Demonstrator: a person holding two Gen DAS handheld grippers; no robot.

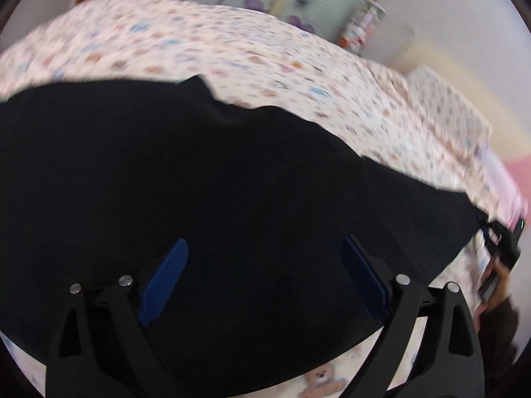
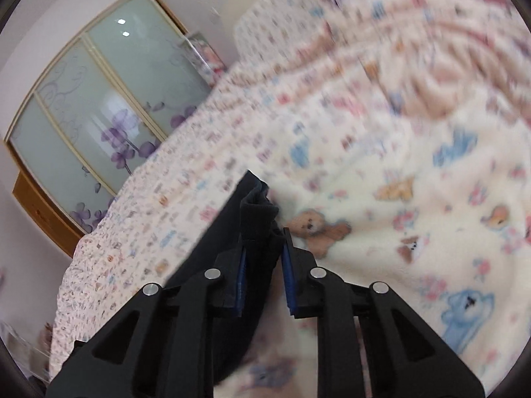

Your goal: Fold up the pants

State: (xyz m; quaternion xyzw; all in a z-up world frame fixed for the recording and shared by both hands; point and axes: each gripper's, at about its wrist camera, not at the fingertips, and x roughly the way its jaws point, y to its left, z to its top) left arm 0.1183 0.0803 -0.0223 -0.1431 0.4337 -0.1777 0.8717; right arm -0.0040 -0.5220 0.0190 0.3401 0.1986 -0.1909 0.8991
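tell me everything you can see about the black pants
The black pants look like plain, matte, soft fabric, spread wide over the teddy-bear print bedspread, with a wavy far edge. The left gripper hangs open above them, blue pads apart. At one end, a bunched, cuff-like edge sits pinched between the pads of the right gripper, lifted off the bed. Motion blur hides seams or pockets.

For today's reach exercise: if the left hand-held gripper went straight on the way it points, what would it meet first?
The black pants, probably: they fill the view between and ahead of the open left hand-held gripper. How close they are is unclear.
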